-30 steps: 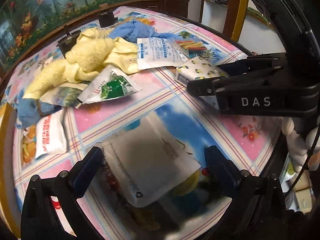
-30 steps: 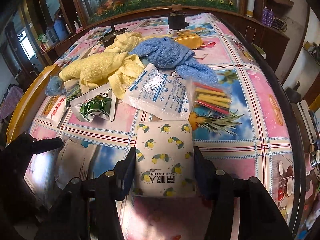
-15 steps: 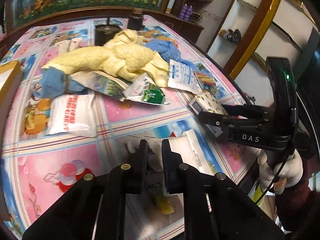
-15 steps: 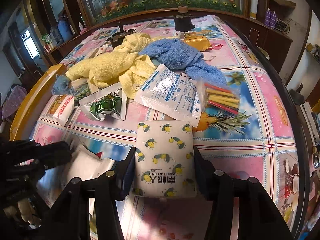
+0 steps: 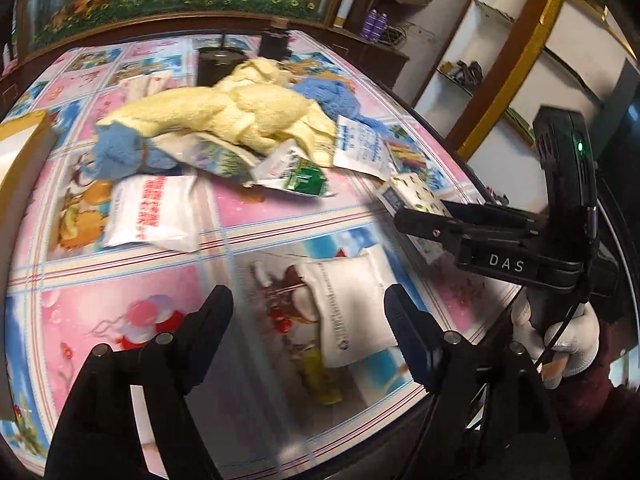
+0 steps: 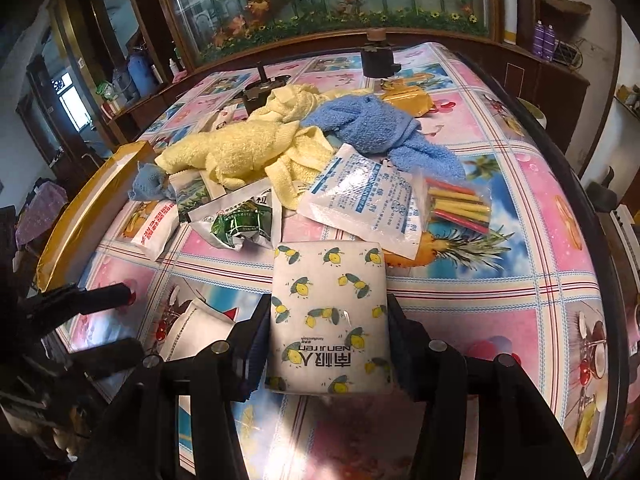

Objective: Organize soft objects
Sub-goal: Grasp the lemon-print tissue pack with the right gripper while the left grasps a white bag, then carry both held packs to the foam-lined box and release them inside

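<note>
The left black 2-finger claw (image 5: 308, 312) gapes wide at lower centre; the right black claw (image 6: 328, 320) is clamped, white-gloved hand (image 5: 560, 344) gripping its handle.

Daylight glares off the glossy worktop (image 5: 256, 380). The left view is motion-blurred. Fisheye bending darkens both views' corners.

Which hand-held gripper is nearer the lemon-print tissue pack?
Right. The right hand-held gripper grips the lemon-print tissue pack; the left hand-held gripper hangs open over the white pouch beside it.
</note>
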